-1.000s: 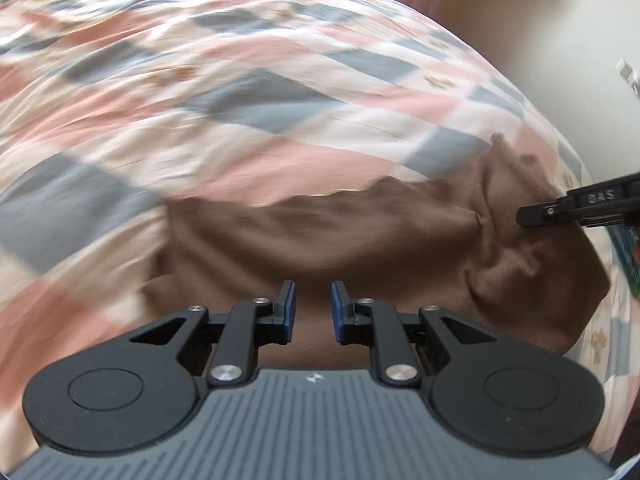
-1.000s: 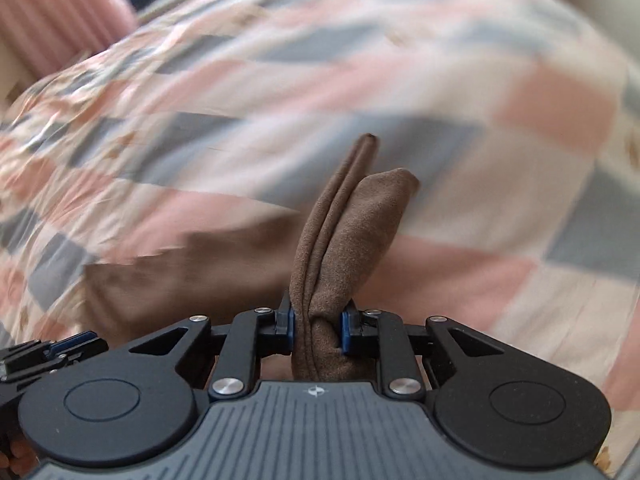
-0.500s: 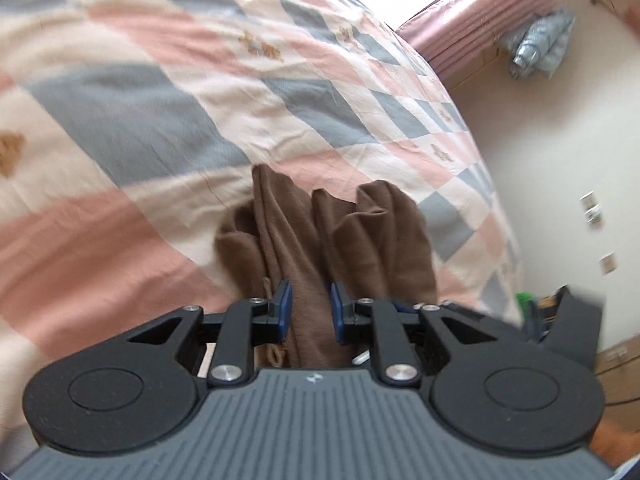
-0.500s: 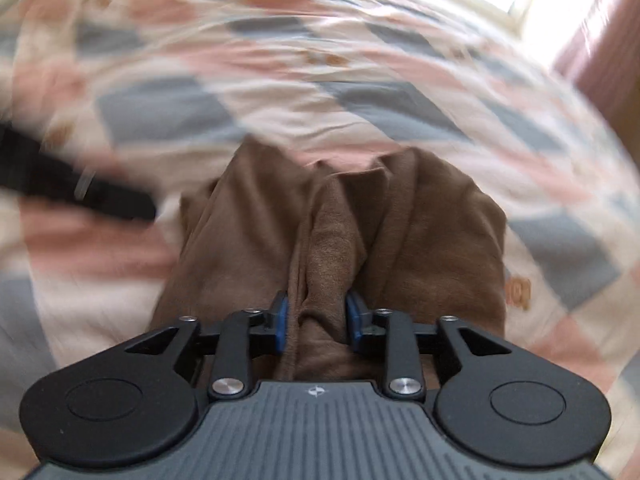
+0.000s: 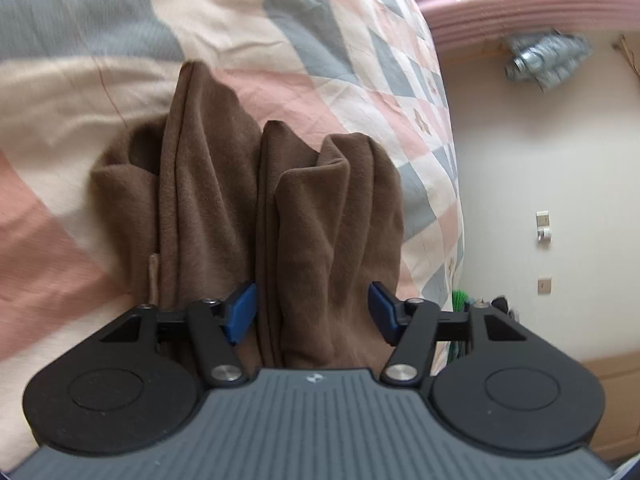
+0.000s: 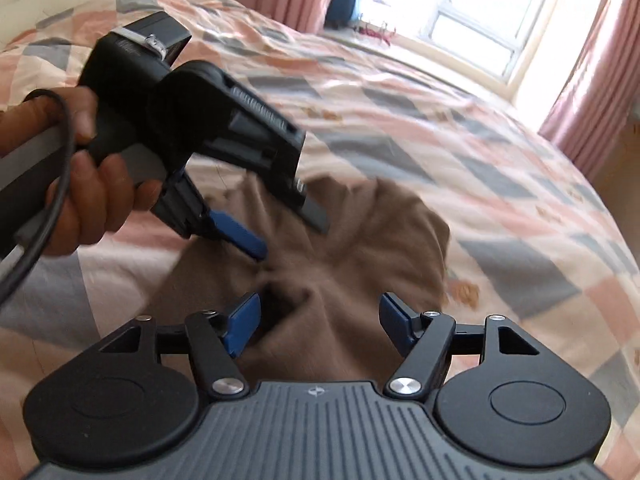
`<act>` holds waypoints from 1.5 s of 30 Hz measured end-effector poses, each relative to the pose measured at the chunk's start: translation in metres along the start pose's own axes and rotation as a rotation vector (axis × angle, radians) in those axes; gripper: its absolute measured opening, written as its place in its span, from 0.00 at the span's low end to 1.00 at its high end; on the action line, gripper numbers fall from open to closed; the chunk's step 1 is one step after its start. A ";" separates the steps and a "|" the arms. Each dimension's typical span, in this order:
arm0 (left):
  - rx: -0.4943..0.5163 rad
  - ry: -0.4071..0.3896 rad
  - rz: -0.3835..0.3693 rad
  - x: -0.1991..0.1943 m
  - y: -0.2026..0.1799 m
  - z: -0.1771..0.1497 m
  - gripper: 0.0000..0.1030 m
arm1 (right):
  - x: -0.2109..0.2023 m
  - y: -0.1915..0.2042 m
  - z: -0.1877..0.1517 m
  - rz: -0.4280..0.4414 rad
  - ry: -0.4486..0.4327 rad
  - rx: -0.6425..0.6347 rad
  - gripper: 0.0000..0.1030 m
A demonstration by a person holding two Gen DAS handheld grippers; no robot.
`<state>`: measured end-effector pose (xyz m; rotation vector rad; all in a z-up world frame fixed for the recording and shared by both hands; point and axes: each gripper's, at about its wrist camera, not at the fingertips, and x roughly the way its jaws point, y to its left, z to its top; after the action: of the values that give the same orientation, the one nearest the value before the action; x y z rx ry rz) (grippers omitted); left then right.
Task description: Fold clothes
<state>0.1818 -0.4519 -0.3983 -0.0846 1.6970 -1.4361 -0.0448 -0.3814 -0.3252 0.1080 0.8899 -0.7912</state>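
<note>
Left gripper (image 5: pixel 312 312) jaws spread wide, a bunched ridge of the brown garment (image 5: pixel 248 208) sits between the blue pads but neither pad is pressing it, so nothing is clamped. Right gripper (image 6: pixel 320 322) also spread wide, hovering just over the same cloth, nothing held. In the right wrist view the left gripper (image 6: pixel 286 224) comes in from the left, held by a hand (image 6: pixel 88 196), fingertips close to the fabric; contact is blurred, can't tell. Garment lies in a rumpled heap on the checked quilt (image 6: pixel 500 152) of the bed, several upright folds, no flat edge showing. Judgement: soft, light, fleecy knit, limp, won't hold shape, will sag and drag on the quilt, low slip risk between rubbery pads. Best hold looks like a hem or corner at each end, single layer group per gripper, not the middle ridges, otherwise layers bunch. Which edge is the hem, can't tell yet.
</note>
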 end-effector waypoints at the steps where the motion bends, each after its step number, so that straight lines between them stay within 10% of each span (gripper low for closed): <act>1: -0.012 -0.003 -0.007 0.004 0.002 0.001 0.55 | -0.002 0.002 -0.004 0.006 -0.001 -0.016 0.66; 8: -0.009 0.009 0.011 0.015 0.008 0.019 0.35 | 0.000 0.057 -0.034 -0.035 -0.048 -0.252 0.70; 13: 0.066 0.025 0.001 0.011 0.002 0.022 0.10 | 0.013 0.065 -0.048 -0.201 -0.043 -0.297 0.08; 24: 0.296 -0.095 -0.069 -0.049 -0.033 0.019 0.10 | -0.019 0.075 -0.024 -0.155 -0.187 -0.264 0.08; 33: 0.209 -0.164 -0.008 -0.078 0.035 0.009 0.10 | -0.004 0.124 -0.035 -0.112 -0.155 -0.387 0.08; 45: 0.147 -0.251 0.041 -0.096 0.045 0.002 0.15 | -0.022 0.108 -0.046 -0.056 -0.130 -0.355 0.46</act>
<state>0.2624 -0.3848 -0.3810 -0.1425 1.3794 -1.4498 -0.0123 -0.2730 -0.3632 -0.2792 0.8994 -0.6732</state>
